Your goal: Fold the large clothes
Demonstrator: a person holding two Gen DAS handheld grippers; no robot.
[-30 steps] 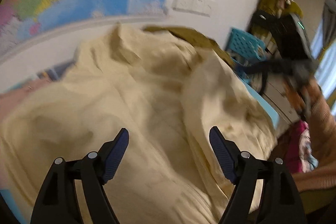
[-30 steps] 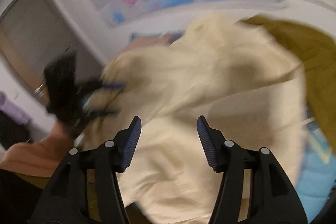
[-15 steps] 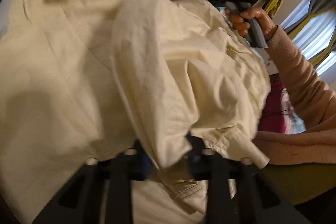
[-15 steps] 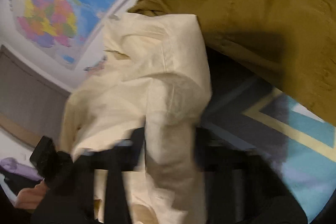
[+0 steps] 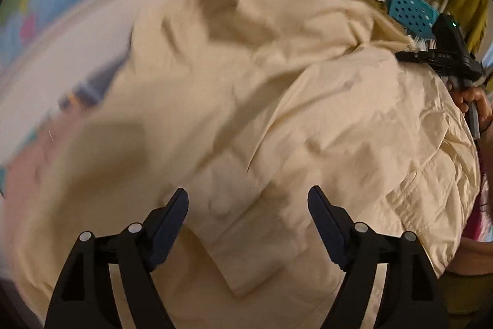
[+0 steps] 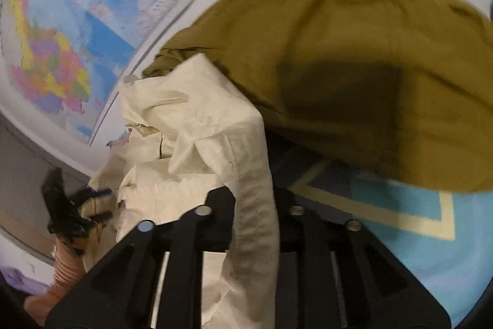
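A large cream shirt (image 5: pixel 246 100) lies crumpled and fills the left wrist view. My left gripper (image 5: pixel 248 205) is open and empty just above its folded placket. My right gripper (image 6: pixel 254 205) is shut on a fold of the cream shirt (image 6: pixel 197 137), which hangs over the jaws. The right gripper also shows at the far right of the left wrist view (image 5: pixel 443 54), held at the shirt's edge. The left gripper shows at the lower left of the right wrist view (image 6: pixel 71 208).
An olive-brown garment (image 6: pixel 354 57) lies behind the cream shirt on a blue mat with a cream stripe (image 6: pixel 425 236). A coloured wall map (image 6: pixel 61 36) hangs behind. A teal perforated crate (image 5: pixel 411 10) stands at the back right.
My left gripper has let go of the shirt fold, opened and pulled back. My right gripper stays shut on the cream fabric.
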